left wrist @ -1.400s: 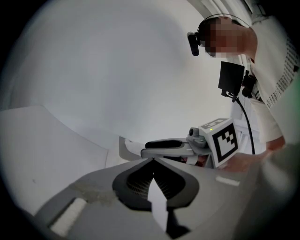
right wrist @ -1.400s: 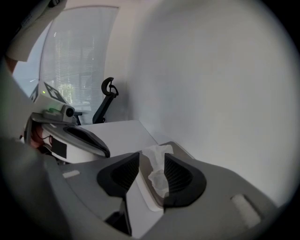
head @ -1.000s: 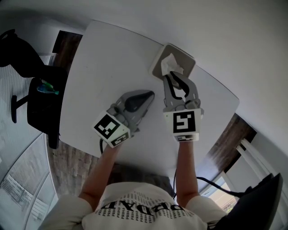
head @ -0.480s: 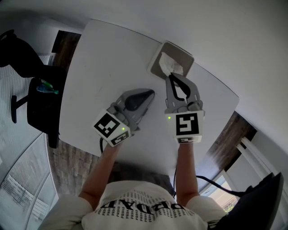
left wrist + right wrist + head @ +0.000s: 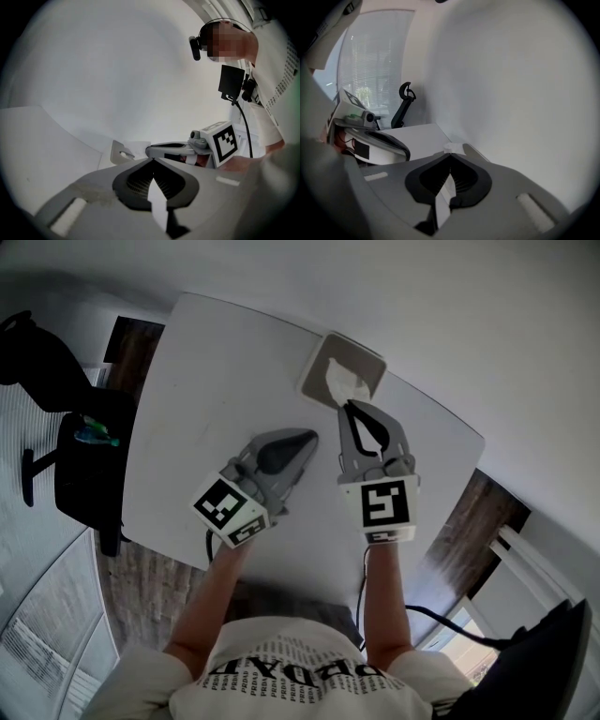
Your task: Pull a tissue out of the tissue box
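White surface (image 5: 187, 381) fills most of my head view, set against a plain pale wall, with a dark office chair (image 5: 80, 456) off its left side. The tissue box (image 5: 317, 371) sits at the far edge, close to the wall, and a tissue (image 5: 345, 382) stands up out of its opening.

My right gripper (image 5: 348, 407) is angled down at the box with its jaws together on that tissue. In the right gripper view only a small white tuft shows past the tips, so I judge the hold to be a thin pinch on the top of the sheet. The left gripper (image 5: 309, 434) is to the left and nearer to me, well apart from the box. Its jaws are closed with nothing between them.

My worries from here:
- Nothing holds the box down. If the sheet binds in the slot, a pull could lift the box or drag it toward me rather than freeing the tissue.
- With so little paper in the pinch, a quick tug could slip it out of the jaws or tear off a corner.
- Pulling sideways instead of along the slot could bunch the sheet and bring the next one out with it.
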`<state>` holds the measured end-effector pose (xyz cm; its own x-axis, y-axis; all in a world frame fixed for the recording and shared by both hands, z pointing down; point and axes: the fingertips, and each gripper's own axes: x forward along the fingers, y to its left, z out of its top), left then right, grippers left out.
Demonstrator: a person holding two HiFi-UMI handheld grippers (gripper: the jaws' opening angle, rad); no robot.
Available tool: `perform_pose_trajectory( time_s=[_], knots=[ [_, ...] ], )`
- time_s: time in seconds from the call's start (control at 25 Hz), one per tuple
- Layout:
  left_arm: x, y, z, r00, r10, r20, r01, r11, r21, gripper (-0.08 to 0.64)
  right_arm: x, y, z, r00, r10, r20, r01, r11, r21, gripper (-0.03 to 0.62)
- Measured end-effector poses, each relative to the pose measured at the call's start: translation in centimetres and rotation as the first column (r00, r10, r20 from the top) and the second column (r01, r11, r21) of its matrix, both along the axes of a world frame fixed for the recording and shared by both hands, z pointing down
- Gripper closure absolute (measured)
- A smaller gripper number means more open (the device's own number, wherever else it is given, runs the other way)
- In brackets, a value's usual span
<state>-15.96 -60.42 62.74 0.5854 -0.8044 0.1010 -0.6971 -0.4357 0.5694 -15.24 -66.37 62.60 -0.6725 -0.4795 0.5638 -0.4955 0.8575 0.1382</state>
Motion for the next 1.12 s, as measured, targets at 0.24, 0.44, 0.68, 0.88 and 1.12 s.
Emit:
perform_pose_trajectory(
  time_s=[0.24,0.44,0.68,0.88,1.12],
  knots=[
    [0.5,0.3,-1.7,1.000,0.010,0.001,-0.011,1.000,0.023,0.569,0.4,0.4,-1.5,1.000,0.004,0.001,-0.004,1.000,0.009,0.581],
    [0.4,0.4,-3.1,1.000,0.011,0.011,-0.011,0.999,0.048,0.569,0.3,0.7,-2.9,1.000,-0.003,0.003,0.003,1.000,0.024,0.581],
    [0.4,0.8,-4.6,1.000,0.014,0.012,-0.014,0.998,0.068,0.569,0.3,1.1,-4.7,1.000,-0.001,0.014,0.000,0.999,0.040,0.581],
    [0.5,1.3,-5.8,0.999,0.036,0.024,-0.038,0.996,0.080,0.569,0.5,1.5,-5.8,1.000,0.001,0.017,-0.002,0.999,0.042,0.581],
    [0.3,1.6,-7.0,0.998,0.044,0.033,-0.047,0.994,0.094,0.569,0.5,2.1,-6.7,1.000,-0.001,0.012,0.001,0.999,0.033,0.581]
  ],
)
